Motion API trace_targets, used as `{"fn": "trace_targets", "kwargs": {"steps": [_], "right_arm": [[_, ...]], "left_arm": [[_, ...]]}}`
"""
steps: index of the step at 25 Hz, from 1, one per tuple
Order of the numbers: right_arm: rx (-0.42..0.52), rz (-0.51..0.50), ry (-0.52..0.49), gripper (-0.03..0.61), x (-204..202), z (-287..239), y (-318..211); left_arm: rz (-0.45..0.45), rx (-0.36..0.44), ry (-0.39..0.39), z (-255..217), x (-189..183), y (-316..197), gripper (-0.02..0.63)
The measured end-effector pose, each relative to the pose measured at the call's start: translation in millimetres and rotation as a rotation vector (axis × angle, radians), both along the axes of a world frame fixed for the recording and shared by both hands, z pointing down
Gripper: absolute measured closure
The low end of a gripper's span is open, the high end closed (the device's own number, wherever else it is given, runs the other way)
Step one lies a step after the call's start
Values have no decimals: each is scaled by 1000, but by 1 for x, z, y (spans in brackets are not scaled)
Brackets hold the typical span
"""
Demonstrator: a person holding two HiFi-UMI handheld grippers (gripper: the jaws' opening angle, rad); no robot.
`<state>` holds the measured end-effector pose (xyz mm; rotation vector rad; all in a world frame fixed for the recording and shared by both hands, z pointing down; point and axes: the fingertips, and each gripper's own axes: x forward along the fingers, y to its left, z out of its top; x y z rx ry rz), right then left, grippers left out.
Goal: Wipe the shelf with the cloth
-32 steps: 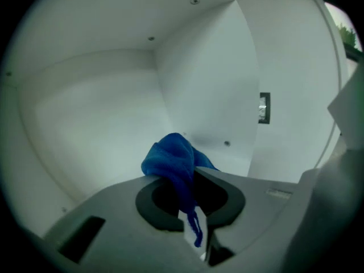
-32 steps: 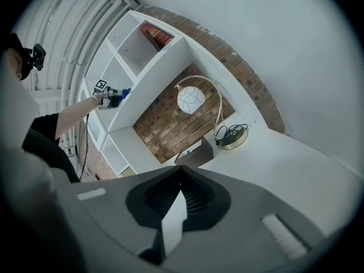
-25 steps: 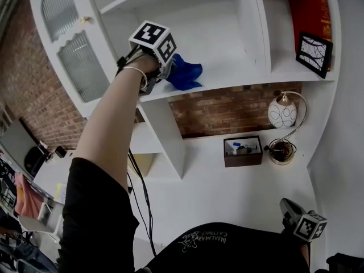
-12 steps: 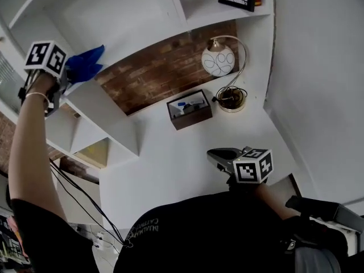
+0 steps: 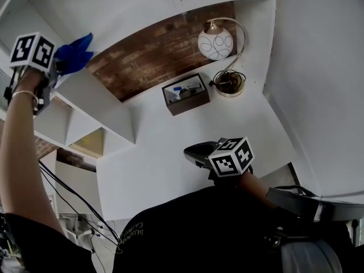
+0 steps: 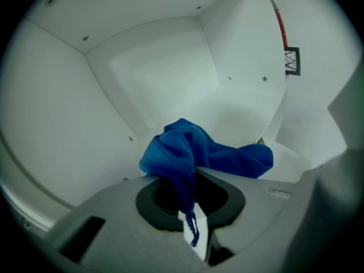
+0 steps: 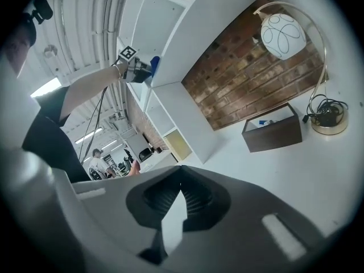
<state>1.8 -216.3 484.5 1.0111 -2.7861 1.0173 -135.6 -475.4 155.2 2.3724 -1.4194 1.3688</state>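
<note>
Left gripper point(image 6: 193, 181) pinching bunched blue cloth point(image 6: 187, 149), smooth white shelf point(image 6: 239, 115)

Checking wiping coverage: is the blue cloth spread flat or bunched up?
Bunched. The cloth sits in a crumpled lump at the left gripper, pinched between its fingers.

One cloth point(image 5: 74, 53), one lamp point(image 5: 216, 42), one brown box point(image 5: 190, 104).
</note>
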Motion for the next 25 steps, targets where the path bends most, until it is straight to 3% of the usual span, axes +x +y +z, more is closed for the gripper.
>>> {"fn": "trace_targets", "kwargs": {"steps": [7,13,18,25], "right_arm": [[-26,27,-23,571,-3,8,-6],[-76,98,-44,571,-10,17,-1],[-72,186,-56,571,-16,10,-6],[-67,272,-45,571,-31,4,-4]], "left_arm": [[110,18,-74,0,44,6,584],[192,-5,32,-3,73,0,583],[299,-12,-16,-1,90,7,586],[479,-31,22,3,107,7,584]]}}
